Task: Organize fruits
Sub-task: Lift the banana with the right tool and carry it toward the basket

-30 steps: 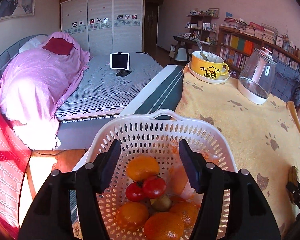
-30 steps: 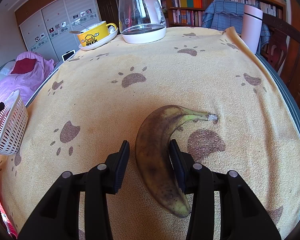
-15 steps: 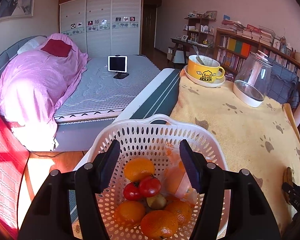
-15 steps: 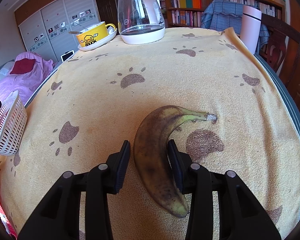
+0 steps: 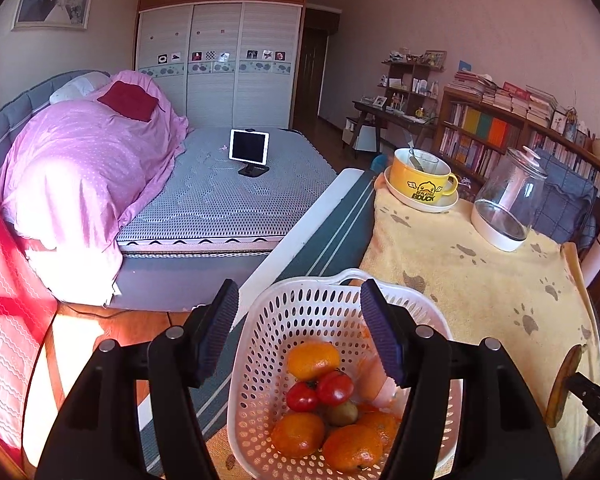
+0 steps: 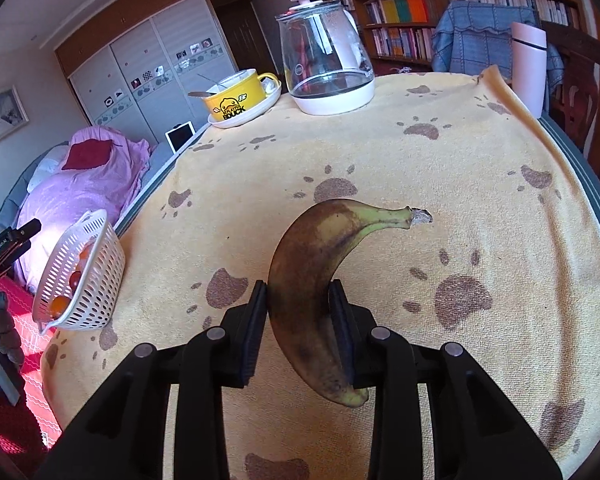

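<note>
We pinch the banana (image 6: 312,280) in our right tool (image 6: 302,308), its long axis running along the fingers, stem pointing away. The basket (image 6: 80,276) sits far left of the banana at the tabletop (image 6: 480,200) edge, under our spread, empty left tool (image 5: 300,328).

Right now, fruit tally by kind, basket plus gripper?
Oranges: 4
Tomatoes: 2
Small green-brown fruit: 1
Banana, in the right gripper: 1
Total: 8, seven of them in the basket; more may be hidden.
</note>
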